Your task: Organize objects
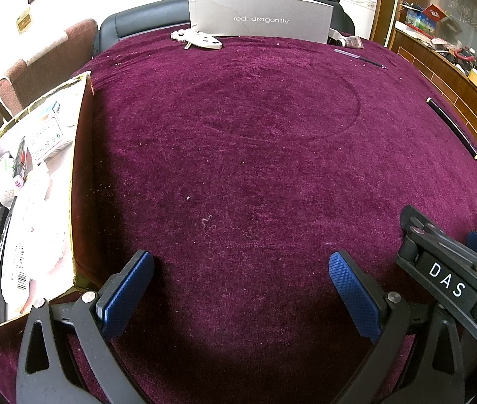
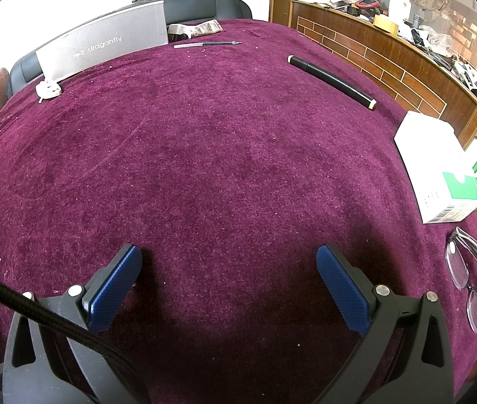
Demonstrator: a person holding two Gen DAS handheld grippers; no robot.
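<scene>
Both grippers, left (image 1: 242,269) and right (image 2: 229,262), hold fingers spread over bare purple cloth (image 1: 255,141), box (image 1: 76,168) edging left.

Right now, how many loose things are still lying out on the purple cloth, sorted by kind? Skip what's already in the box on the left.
Pens: 1, pen
Black tubes: 1, tube
Glasses: 1, clear-framed pair
White-and-green cartons: 1, carton
White trinkets: 1, trinket
Packets at the far edge: 1, packet
Total: 6

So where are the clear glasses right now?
In the right wrist view, the clear-framed glasses lie on the purple tablecloth at the far right edge, just in front of the white-and-green box.
</scene>
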